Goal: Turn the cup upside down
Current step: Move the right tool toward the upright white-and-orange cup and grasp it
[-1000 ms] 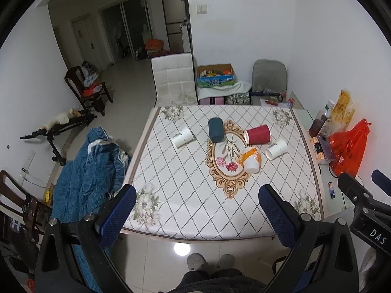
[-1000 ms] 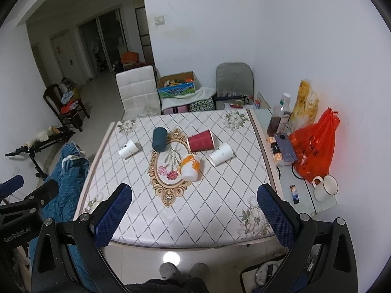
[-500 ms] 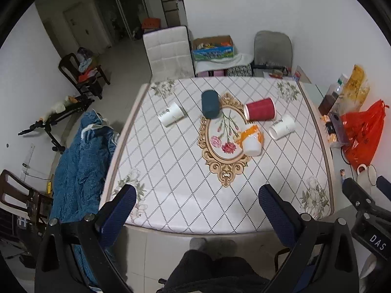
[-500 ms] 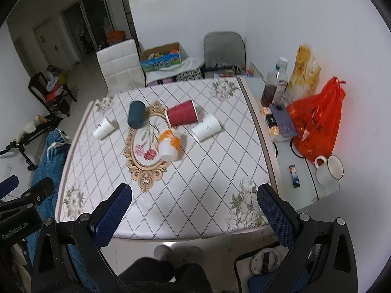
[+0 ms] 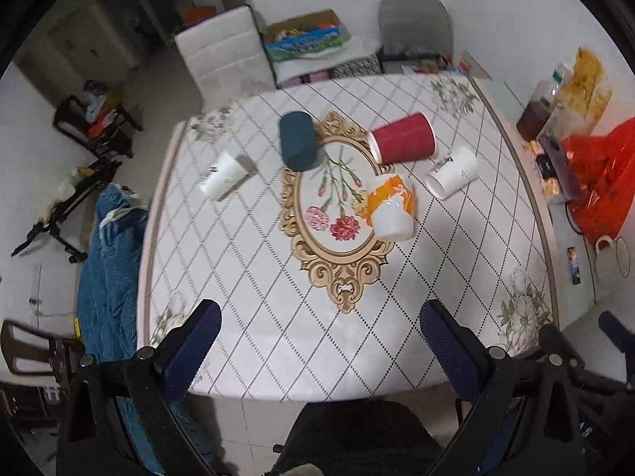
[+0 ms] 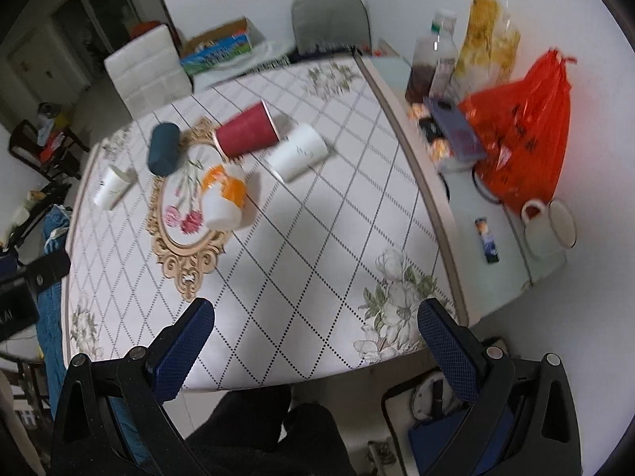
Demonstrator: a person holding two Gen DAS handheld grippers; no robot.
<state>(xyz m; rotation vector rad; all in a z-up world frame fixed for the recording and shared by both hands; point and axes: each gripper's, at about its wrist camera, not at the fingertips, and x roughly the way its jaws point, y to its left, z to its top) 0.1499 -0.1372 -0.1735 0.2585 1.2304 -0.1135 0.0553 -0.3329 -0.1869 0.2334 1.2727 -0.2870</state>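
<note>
Several cups lie on their sides on the patterned table (image 5: 246, 277): a dark teal cup (image 5: 297, 141), a red cup (image 5: 403, 138), an orange and white cup (image 5: 391, 212), a white paper cup at the right (image 5: 452, 172) and another at the left (image 5: 222, 176). They also show in the right wrist view: teal (image 6: 163, 148), red (image 6: 246, 129), orange and white (image 6: 222, 198), white (image 6: 297, 151) and white (image 6: 111, 187). My left gripper (image 5: 319, 327) is open and empty above the table's near edge. My right gripper (image 6: 315, 323) is open and empty near the front right corner.
A side shelf (image 6: 512, 214) on the right holds a red plastic bag (image 6: 524, 135), bottles (image 6: 430, 63) and an enamel mug (image 6: 549, 228). A white chair (image 5: 226, 55) and a grey chair (image 5: 414, 25) stand behind the table. A blue blanket (image 5: 107, 261) lies at the left.
Both grippers have moved forward and down toward the table, so the cups look larger. The right gripper has also tilted. Both stay open and the cups have not moved.
</note>
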